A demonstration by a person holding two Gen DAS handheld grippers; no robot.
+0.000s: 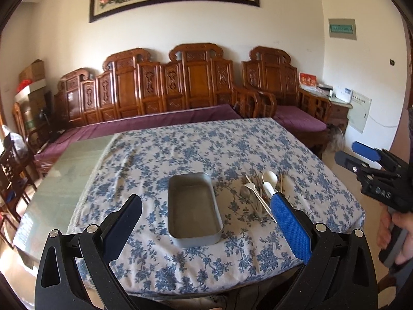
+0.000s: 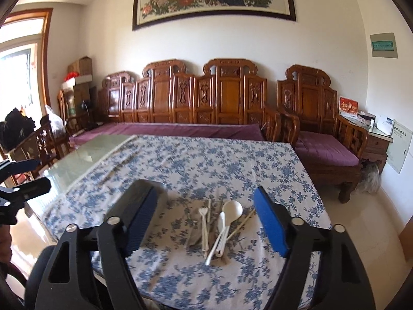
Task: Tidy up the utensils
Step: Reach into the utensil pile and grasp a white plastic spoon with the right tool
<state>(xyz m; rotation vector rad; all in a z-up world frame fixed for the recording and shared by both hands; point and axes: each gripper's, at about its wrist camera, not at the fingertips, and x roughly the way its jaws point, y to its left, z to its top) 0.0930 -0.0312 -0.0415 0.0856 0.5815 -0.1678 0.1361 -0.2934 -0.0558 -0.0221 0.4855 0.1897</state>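
I am holding the left gripper [image 1: 206, 206] above the near edge of the table draped in a white cloth with blue flowers [image 1: 196, 149], its jaws spread wide with nothing between them. Framed between its fingers, the empty rectangular grey metal tray [image 1: 192, 206] is lying lengthwise on the cloth. Just to the right of the tray, a loose pile of utensils [image 2: 219, 227] is resting on the cloth: white plastic spoons, a metal spoon and slim chopsticks lying across one another. I am aiming the right gripper [image 2: 206, 222] at that pile, jaws released and empty, well above the utensils and touching none of them. From the left wrist view, the right gripper is showing at the right edge, with the person's hand [image 1: 395, 232] wrapped around its handle. A carved wooden bench with purple cushions [image 1: 160, 93] is standing against the wall behind the table.
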